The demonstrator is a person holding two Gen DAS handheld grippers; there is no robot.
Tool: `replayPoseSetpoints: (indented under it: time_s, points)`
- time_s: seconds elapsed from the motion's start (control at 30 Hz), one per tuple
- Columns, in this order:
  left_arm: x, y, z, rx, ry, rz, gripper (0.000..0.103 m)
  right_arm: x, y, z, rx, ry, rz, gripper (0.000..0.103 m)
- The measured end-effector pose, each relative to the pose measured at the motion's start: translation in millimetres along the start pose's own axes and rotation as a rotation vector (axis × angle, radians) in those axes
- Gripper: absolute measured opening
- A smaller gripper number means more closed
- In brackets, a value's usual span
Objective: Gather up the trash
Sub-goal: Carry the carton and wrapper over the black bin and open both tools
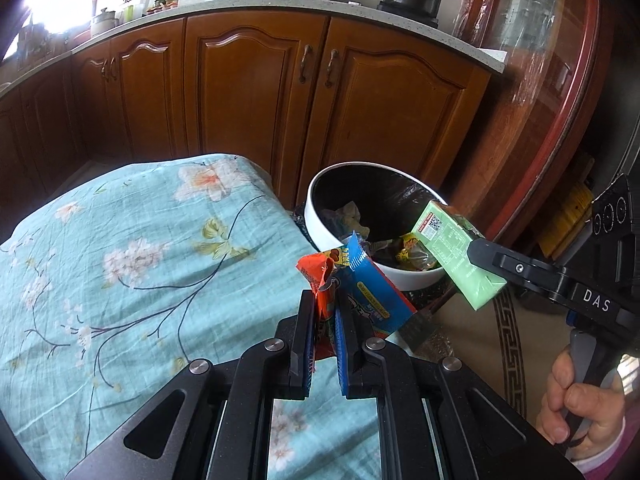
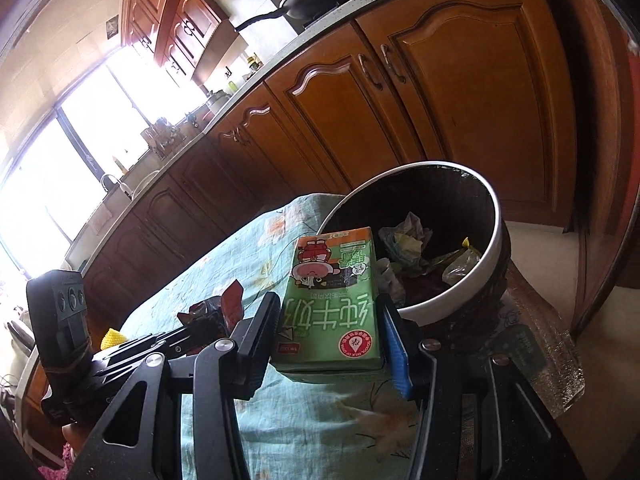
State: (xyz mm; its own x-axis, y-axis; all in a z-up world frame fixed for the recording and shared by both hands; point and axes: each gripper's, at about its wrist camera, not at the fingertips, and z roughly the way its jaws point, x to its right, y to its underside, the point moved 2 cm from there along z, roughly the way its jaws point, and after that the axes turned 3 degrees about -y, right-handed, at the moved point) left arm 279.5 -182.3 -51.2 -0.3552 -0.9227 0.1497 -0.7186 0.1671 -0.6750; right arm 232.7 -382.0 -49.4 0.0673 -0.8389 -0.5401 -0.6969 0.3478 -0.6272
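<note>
Both loads held short of the bin, carton nearer.
Left wrist view: left gripper is clamped on snack wrappers at the tablecloth's right edge; trash bin lies ahead-right. Right wrist view: right gripper pinches the milk carton, long axis pointing at the bin's rim just ahead.

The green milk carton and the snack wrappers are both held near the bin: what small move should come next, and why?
Probably carry the right gripper a little further, until the green milk carton hangs fully above the white trash bin, then open. The carton already overlaps the bin's rim, while the left gripper, shut on the snack wrappers, sits short of it.
</note>
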Motion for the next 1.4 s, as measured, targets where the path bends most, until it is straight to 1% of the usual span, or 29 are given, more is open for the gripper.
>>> replayPoseSetpoints:
  time_s: [0.37, 0.73, 0.93, 1.4]
  points:
    - [21, -23, 22, -0.001, 0.020, 0.040, 0.008, 19, -14, -1, 0.015, 0.027, 0.021, 0.050]
    - [32, -51, 49, -0.002, 0.006, 0.063, 0.008, 31, -40, 11, 0.021, 0.055, 0.013, 0.050]
    - [39, -67, 71, -0.006, -0.007, 0.074, 0.008, 39, -54, 19, 0.017, 0.067, 0.013, 0.050]
    - [51, -89, 121, -0.052, -0.021, 0.084, 0.008, 56, -65, 39, -0.019, 0.102, 0.010, 0.050]
